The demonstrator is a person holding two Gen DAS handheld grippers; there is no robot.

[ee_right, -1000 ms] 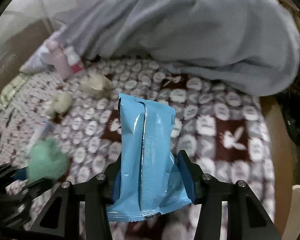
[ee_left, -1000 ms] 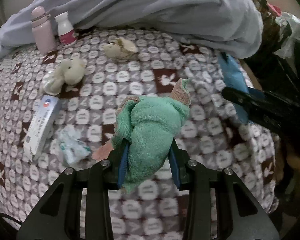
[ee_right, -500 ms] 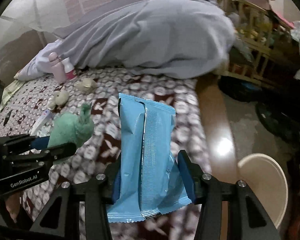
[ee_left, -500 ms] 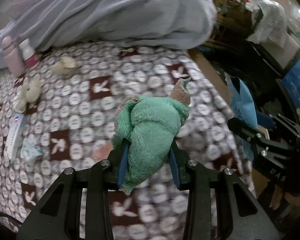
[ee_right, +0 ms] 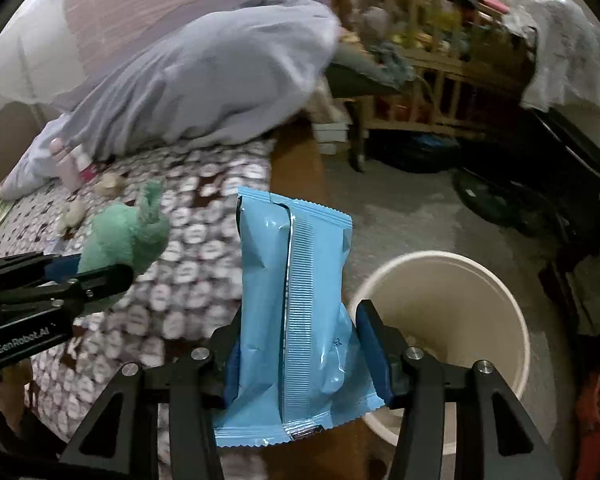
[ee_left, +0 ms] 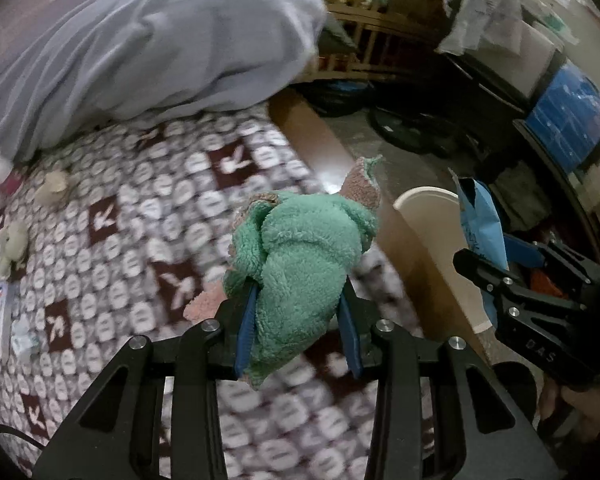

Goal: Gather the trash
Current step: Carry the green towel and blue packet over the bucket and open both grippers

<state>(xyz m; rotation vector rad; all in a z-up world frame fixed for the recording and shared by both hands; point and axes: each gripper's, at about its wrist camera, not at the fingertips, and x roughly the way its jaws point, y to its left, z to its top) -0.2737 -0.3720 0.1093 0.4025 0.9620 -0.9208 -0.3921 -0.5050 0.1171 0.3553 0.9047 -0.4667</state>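
1. Your left gripper (ee_left: 298,320) has its jaws clamped on a green fleece cloth (ee_left: 304,264), which bulges up between the blue pads (ee_left: 247,328); a brownish corner of the cloth pokes up at the top right.
2. Your right gripper (ee_right: 302,356) has its jaws clamped on a light blue snack wrapper (ee_right: 296,312), held upright with its crimped back seam facing the camera and its lower edge hanging below the pads.
3. In the right wrist view, the cream trash bin (ee_right: 512,308) sits on the floor just right of and below the wrapper, mouth open toward you; pale bits lie at its bottom, too blurred to name.
4. In the left wrist view, that bin's rim (ee_left: 424,196) shows between the cloth and the wrapper (ee_left: 480,220), and your right gripper (ee_left: 500,280) reaches in from the right edge.
5. In the right wrist view, your left gripper (ee_right: 76,272) comes in from the left, carrying the cloth (ee_right: 124,236) over the bed.
6. The bed cover (ee_left: 140,208) is brown and grey with white rabbit motifs; the cloth is held above its right edge.
7. Crumpled tissues (ee_left: 52,186) lie on the cover to the far left, well apart from both grippers, with a small box (ee_left: 4,320) and a wrapper scrap near the left edge.
8. Farther back, a grey duvet (ee_left: 160,48) is heaped across the bed, with a pink bottle (ee_right: 66,164) at its foot.
9. Beyond the bed stands a wooden crib (ee_right: 432,64).
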